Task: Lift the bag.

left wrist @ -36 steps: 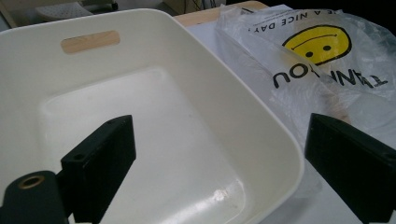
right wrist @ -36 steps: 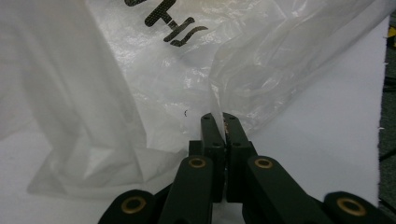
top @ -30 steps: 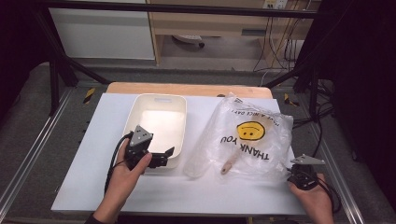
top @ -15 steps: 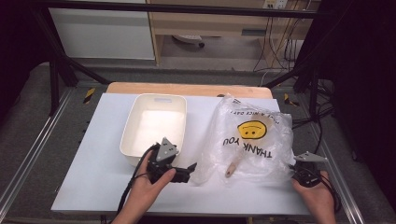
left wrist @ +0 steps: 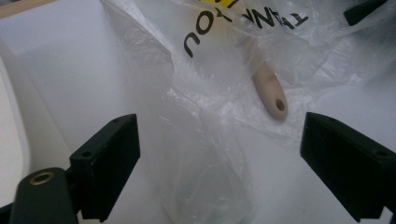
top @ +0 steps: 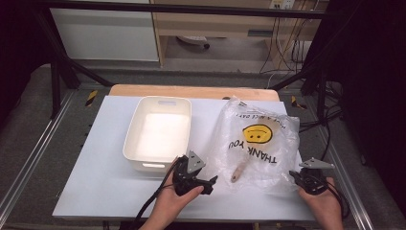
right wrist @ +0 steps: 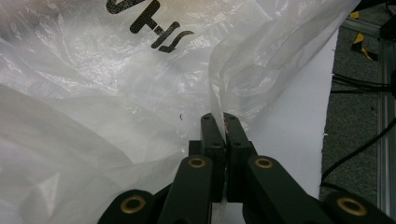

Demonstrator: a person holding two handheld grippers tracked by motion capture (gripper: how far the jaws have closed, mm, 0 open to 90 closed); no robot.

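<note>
A clear plastic bag (top: 258, 143) printed with a yellow smiley and "THANK YOU" lies on the right half of the white table (top: 95, 187). Inside it is a tool with a wooden handle (top: 238, 171). My left gripper (top: 208, 185) is low over the table at the bag's near left edge. In the left gripper view, the left gripper (left wrist: 219, 140) is open, with its jaws wide on either side of a crumpled fold of the bag (left wrist: 149, 56). The handle (left wrist: 271, 91) lies just beyond, under the plastic. My right gripper (top: 296, 176) is at the bag's near right corner. In the right gripper view, the right gripper (right wrist: 223, 119) is shut on a thin fold of the bag (right wrist: 116, 84).
An empty white plastic tub (top: 139, 129) stands on the table left of the bag, close behind my left hand; its rim (left wrist: 9, 140) runs along the left of the left gripper view. Cables (top: 335, 139) hang beyond the table's right edge.
My left hand has moved right and toward the near edge, from in front of the tub to the bag's left edge, sinking lower. The right gripper has stayed put.
</note>
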